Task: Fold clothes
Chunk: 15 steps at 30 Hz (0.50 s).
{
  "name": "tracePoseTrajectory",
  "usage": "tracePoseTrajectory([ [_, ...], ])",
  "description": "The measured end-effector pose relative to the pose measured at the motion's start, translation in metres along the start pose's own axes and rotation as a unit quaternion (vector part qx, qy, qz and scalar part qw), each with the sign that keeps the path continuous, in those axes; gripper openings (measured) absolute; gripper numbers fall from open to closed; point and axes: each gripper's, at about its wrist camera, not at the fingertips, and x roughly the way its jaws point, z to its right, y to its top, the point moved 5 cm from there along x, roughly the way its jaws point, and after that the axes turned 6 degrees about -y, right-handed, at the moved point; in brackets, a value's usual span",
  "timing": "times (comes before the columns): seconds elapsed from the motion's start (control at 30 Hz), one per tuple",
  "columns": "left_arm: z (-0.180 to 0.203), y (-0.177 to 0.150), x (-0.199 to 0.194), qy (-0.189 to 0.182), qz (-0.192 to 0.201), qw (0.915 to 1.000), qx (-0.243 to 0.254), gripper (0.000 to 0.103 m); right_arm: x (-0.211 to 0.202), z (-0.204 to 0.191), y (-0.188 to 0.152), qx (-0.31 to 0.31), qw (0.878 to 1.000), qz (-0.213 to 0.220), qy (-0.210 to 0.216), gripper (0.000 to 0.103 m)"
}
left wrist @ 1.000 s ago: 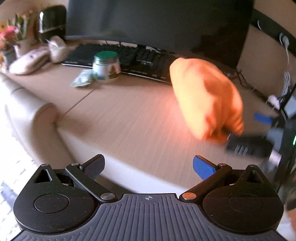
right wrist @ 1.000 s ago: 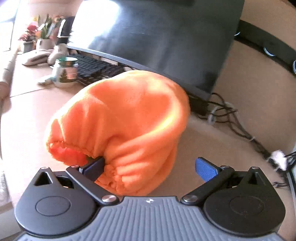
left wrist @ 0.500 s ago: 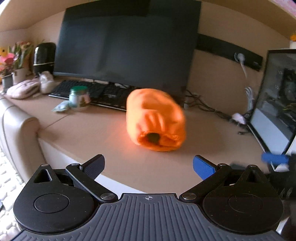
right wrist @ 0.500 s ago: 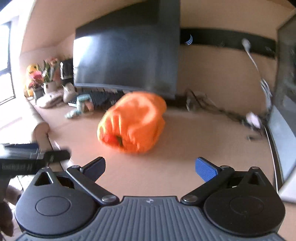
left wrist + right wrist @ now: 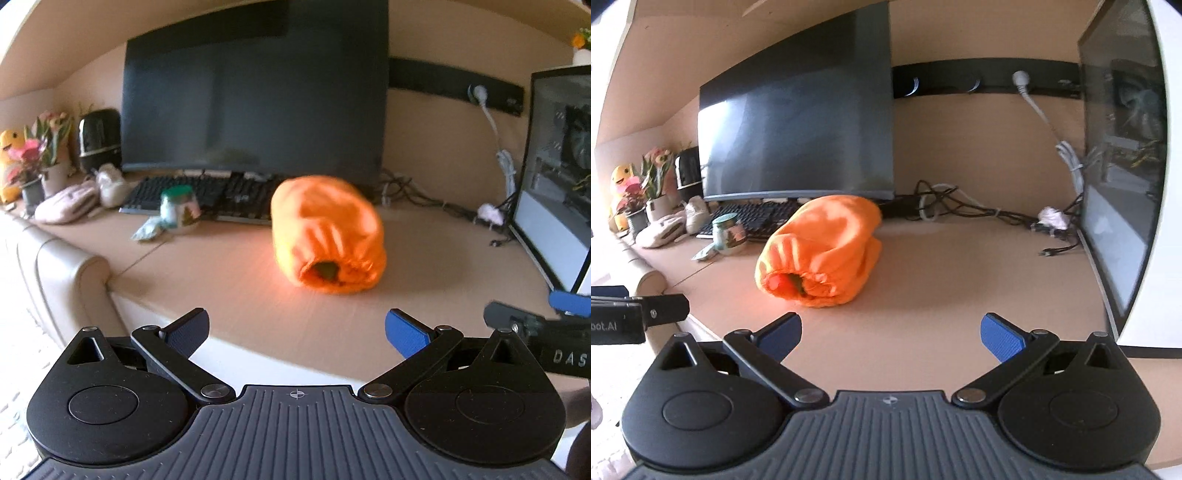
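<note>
Orange garment (image 5: 327,236) rolled into a fat bundle, lying on the wooden desk (image 5: 236,291) at mid-frame in the left wrist view, slightly left of centre in the right wrist view (image 5: 822,251). Soft fleecy cloth, gathered elastic hem at the near end, puckered around a dark opening; slightly blurred in the left view. Just in front of the keyboard (image 5: 207,195) and the dark monitor (image 5: 255,99), right of a green-lidded jar (image 5: 179,208). Left gripper (image 5: 295,332) low in the bottom centre of its frame, held back at the desk's near edge, tongs spread wide, nothing between them, well apart from the bundle. Right gripper (image 5: 891,334) likewise at bottom centre of its own view, over the desk surface, tongs spread wide and bare, pointing toward the bundle without touching it. Right gripper also visible at the right edge of the left view (image 5: 546,325).
</note>
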Motion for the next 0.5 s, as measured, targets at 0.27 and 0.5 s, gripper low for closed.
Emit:
tracePoseTrajectory([
  [0.27, -0.020, -0.004, 0.000, 0.014, -0.017, 0.9994, -0.024, 0.103, 0.008, -0.030, 0.003, -0.011, 0.999, -0.019, 0.024, 0.103],
  [0.5, -0.032, -0.006, 0.000, 0.009, -0.021, 0.9993, -0.029, 0.103, 0.016, -0.035, 0.001, 0.004, 0.999, -0.031, 0.015, 0.103],
])
